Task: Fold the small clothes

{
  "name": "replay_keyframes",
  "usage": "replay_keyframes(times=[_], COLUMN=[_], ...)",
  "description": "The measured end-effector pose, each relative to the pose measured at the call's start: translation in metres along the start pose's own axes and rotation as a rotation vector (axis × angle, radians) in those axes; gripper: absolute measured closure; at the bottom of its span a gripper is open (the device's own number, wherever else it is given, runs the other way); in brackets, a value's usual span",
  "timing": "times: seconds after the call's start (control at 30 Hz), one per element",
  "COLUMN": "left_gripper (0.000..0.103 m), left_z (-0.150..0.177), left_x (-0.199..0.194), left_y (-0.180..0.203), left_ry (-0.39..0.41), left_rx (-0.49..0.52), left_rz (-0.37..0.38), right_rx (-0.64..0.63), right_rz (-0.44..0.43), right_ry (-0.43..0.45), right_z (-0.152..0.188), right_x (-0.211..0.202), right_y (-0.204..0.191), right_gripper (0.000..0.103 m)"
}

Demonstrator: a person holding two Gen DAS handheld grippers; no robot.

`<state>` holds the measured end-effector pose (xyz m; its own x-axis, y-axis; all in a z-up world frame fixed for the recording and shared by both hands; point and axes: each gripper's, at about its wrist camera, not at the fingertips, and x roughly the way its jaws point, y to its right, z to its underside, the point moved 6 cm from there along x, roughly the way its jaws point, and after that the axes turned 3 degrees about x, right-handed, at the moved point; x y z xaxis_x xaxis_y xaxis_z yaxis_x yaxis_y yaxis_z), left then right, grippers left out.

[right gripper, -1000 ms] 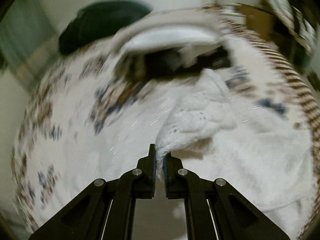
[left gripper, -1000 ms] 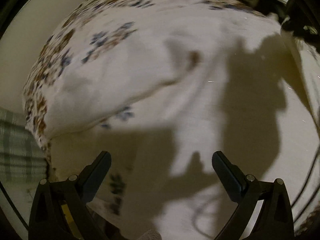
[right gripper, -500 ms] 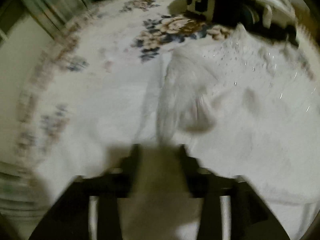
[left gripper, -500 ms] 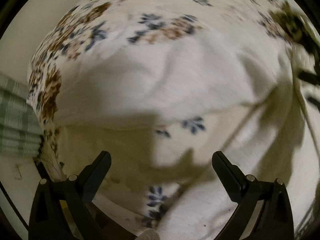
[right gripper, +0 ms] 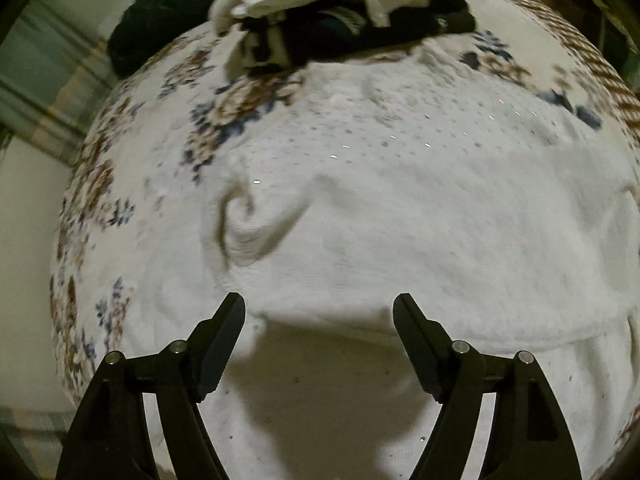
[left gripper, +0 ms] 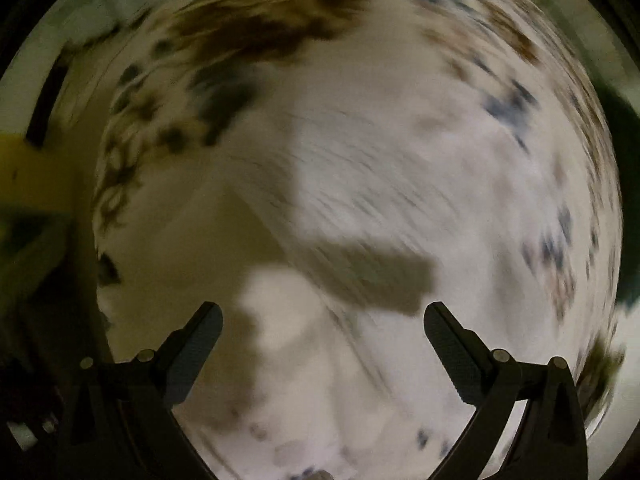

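Your right gripper [right gripper: 319, 312] has its jaws spread apart with nothing between them, poised just over the near edge of the one white knitted garment [right gripper: 420, 220], which lies flat on the floral bedspread [right gripper: 132, 168] with a curled fold at its left side. Behind it sits one pile of clothes [right gripper: 340, 12], white pieces over dark ones, beside a dark green item [right gripper: 160, 4]. Your left gripper [left gripper: 322, 322] is also spread wide and empty; its view of the floral bedspread [left gripper: 400, 140] is badly blurred. No containers are visible.
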<state>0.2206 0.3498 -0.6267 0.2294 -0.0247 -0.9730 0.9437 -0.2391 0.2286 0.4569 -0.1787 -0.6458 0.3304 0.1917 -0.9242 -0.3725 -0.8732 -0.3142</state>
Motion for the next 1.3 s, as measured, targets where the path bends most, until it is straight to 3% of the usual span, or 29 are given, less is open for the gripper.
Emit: replay_keyframes(times=[0.1, 0.17, 0.23, 0.33, 0.43, 0.57, 0.67, 0.8, 1.03, 1.2, 1.27, 1.3], left_gripper=[0.015, 0.033, 0.08, 0.085, 0.085, 0.09, 0.093, 0.094, 0.095, 0.095, 0.095, 0.095], left_z=[-0.019, -0.029, -0.039, -0.047, -0.051, -0.058, -0.064, -0.071, -0.076, -0.058, -0.038, -0.029], left_x=[0.005, 0.003, 0.001, -0.001, -0.001, -0.002, -0.007, -0.032, -0.098, -0.158, -0.182, -0.19], left_y=[-0.015, -0.017, -0.011, -0.008, -0.004, 0.008, 0.014, 0.029, 0.079, 0.142, 0.174, 0.191], left_ry=[0.031, 0.066, 0.09, 0.113, 0.112, 0.133, 0.16, 0.232, 0.383, 0.508, 0.555, 0.572], left_rx=[-0.109, -0.127, -0.093, -0.055, -0.028, 0.035, 0.071, 0.128, 0.305, 0.473, 0.556, 0.591], left_rz=[-0.004, -0.005, 0.024, 0.023, 0.015, -0.002, 0.003, 0.04, 0.116, 0.191, 0.231, 0.249], right_rx=[0.014, 0.026, 0.045, 0.082, 0.057, 0.028, 0.062, 0.078, -0.068, -0.1, -0.104, -0.1], right_rz=[0.061, 0.032, -0.017, -0.081, -0.172, -0.385, -0.381, -0.282, 0.053, 0.14, 0.159, 0.159], right_ry=[0.015, 0.026, 0.048, 0.04, -0.042, -0.13, -0.101, -0.053, 0.02, 0.056, 0.066, 0.066], right_z=[-0.005, -0.015, -0.03, -0.049, -0.048, -0.04, -0.042, -0.04, -0.02, -0.015, -0.015, -0.017], right_x=[0.003, 0.006, 0.011, 0.032, 0.061, 0.06, 0.046, 0.027, 0.005, -0.008, -0.013, -0.014], right_y=[0.0, -0.013, -0.029, -0.055, -0.096, -0.137, -0.123, -0.082, -0.028, -0.003, 0.004, 0.009], right_gripper=[0.024, 0.024, 0.024, 0.024, 0.023, 0.023, 0.023, 0.023, 0.023, 0.021, 0.007, 0.005])
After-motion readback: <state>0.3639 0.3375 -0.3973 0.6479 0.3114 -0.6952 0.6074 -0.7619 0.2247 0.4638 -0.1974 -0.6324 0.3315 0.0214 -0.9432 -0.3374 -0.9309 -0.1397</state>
